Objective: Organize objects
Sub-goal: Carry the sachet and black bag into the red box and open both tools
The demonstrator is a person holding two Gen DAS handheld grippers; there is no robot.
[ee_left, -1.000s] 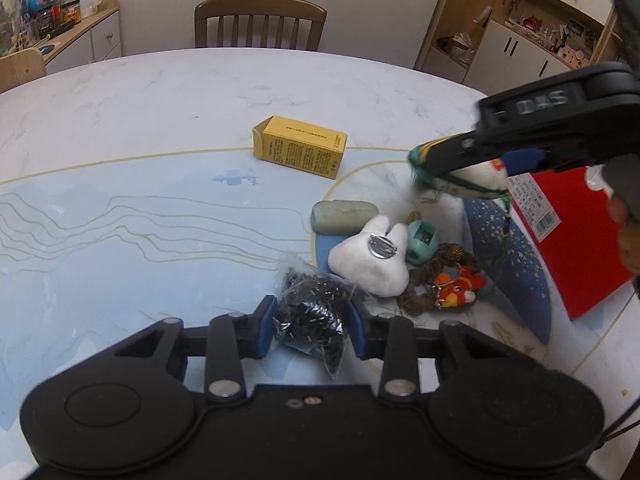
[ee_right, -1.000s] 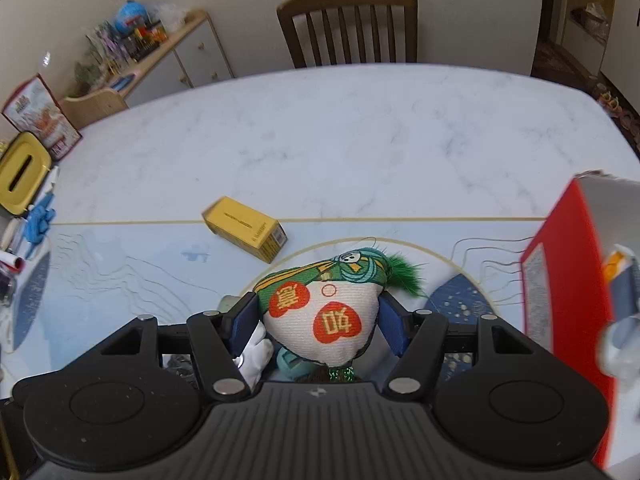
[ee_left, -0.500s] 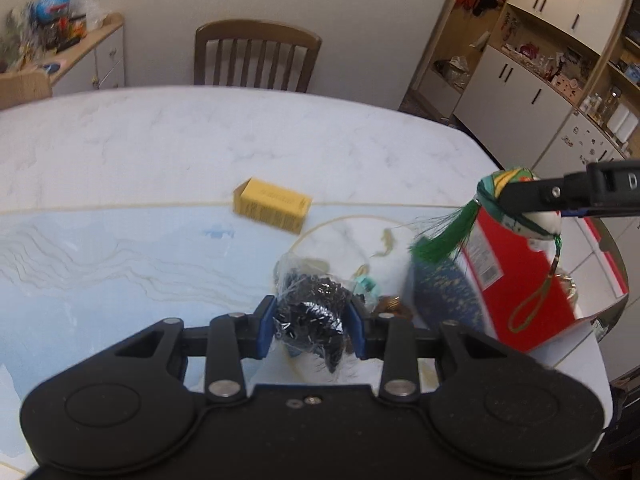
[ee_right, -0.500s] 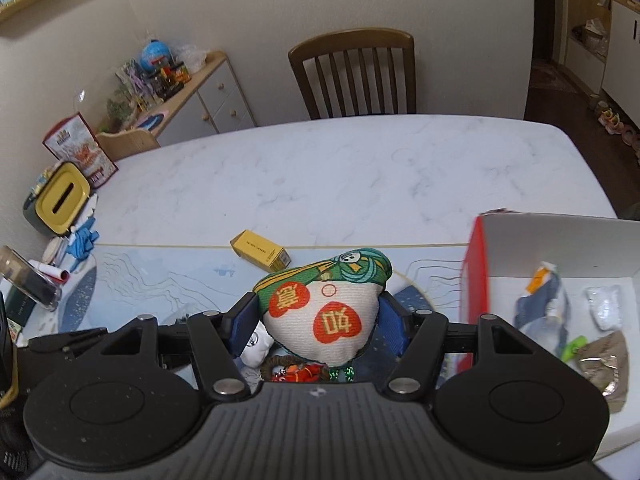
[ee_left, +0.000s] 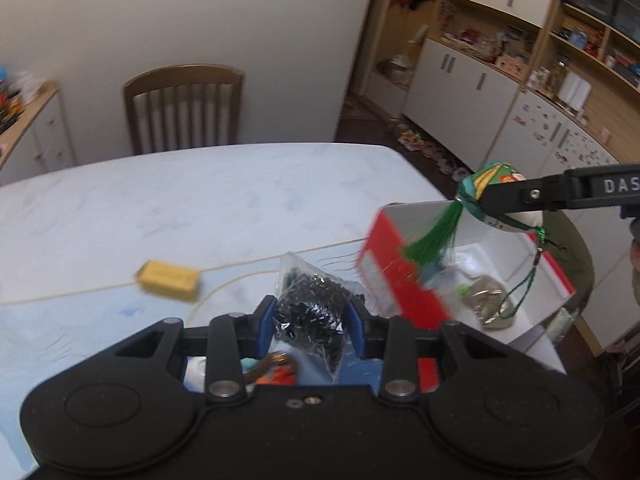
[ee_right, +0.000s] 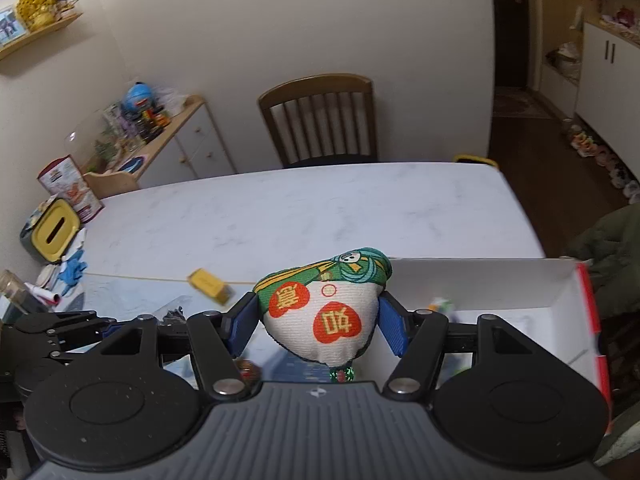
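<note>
My left claw: matt black plastic, ribbed blue pads, metal pivot screws. It pinches a clear crinkly plastic bag of glossy black beads. My right claw squeezes a woven cloth sachet, coarse weave, printed, with a silky green tassel. Tabletop: smooth marble-look, slight sheen. Red box: cardboard, white inside. Far chair: varnished wood.

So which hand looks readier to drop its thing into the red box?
The right. Its gripper holds the pouch above the open red box, while the left gripper, holding the bead bag, sits short of it.
</note>
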